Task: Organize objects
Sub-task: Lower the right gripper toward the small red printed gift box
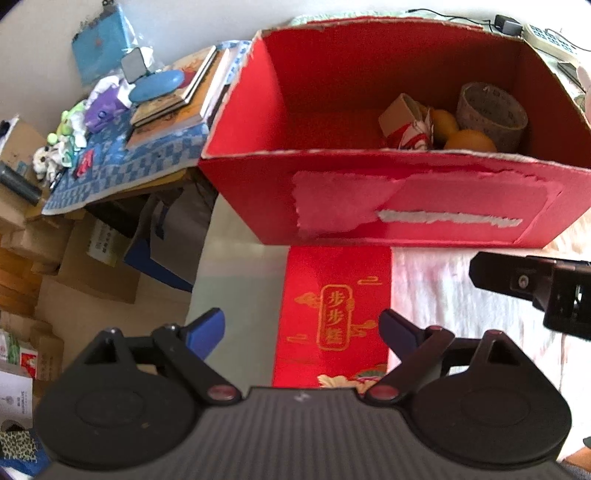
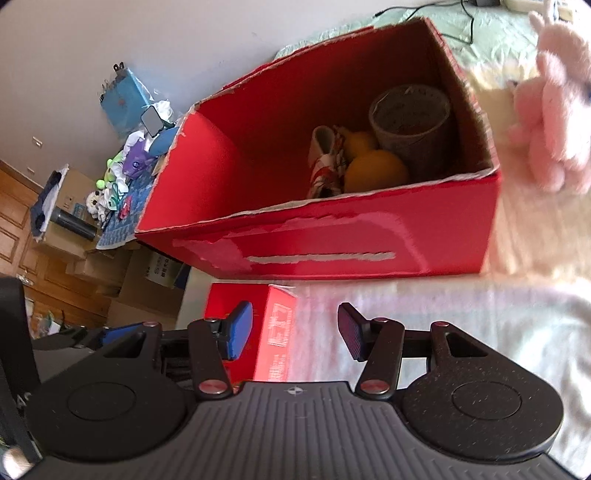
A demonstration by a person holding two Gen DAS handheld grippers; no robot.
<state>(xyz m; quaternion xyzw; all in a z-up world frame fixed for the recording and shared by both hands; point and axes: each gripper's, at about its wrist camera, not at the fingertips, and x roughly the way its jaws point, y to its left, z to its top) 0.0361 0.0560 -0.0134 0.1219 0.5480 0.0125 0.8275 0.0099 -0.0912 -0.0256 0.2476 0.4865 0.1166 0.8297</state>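
A small red box with gold characters lies on the white blanket in front of a big open red carton. My left gripper hangs over the small box, open, with its blue pads outside both long edges and not pressing on it. In the right wrist view the small red box shows between the fingers of my right gripper, which is open and holds nothing. The carton contains a roll of tape, oranges and a small brown packet.
A pink plush toy lies right of the carton. To the left, a side table with a blue checked cloth carries books and toys. Cardboard boxes stand on the floor below. Cables and a charger lie behind the carton.
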